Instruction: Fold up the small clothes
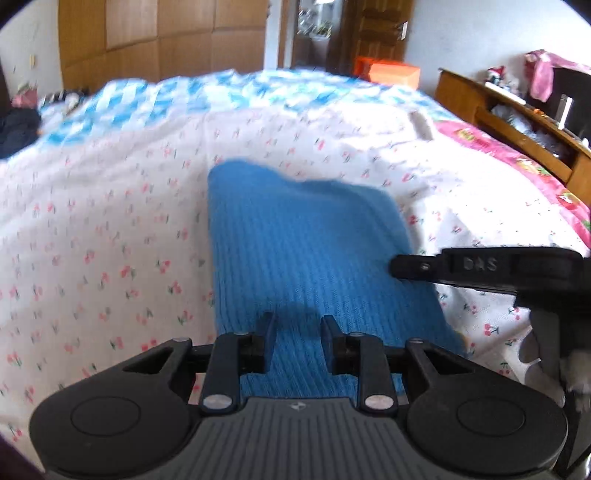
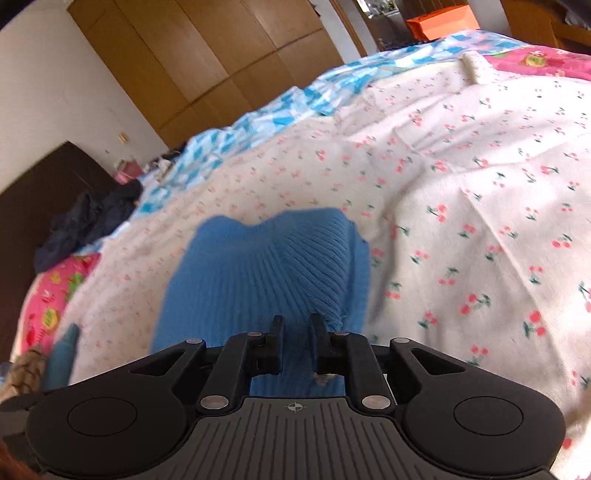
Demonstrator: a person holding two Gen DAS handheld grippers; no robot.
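1. Reaching over the near edge of the blue ribbed knit garment [image 1: 306,251], the left gripper [image 1: 298,325] holds its jaws a little apart, and the cloth passes between them; whether the pads press it cannot be told.
2. Beside it, the right gripper [image 2: 297,325] has its jaws nearly together, pinching a gathered ridge of the same garment [image 2: 266,273].
3. The garment lies on the white cherry-print bedcover [image 1: 110,229].
4. Behind comes a blue checked quilt [image 1: 166,99], then wooden wardrobes [image 1: 162,33].
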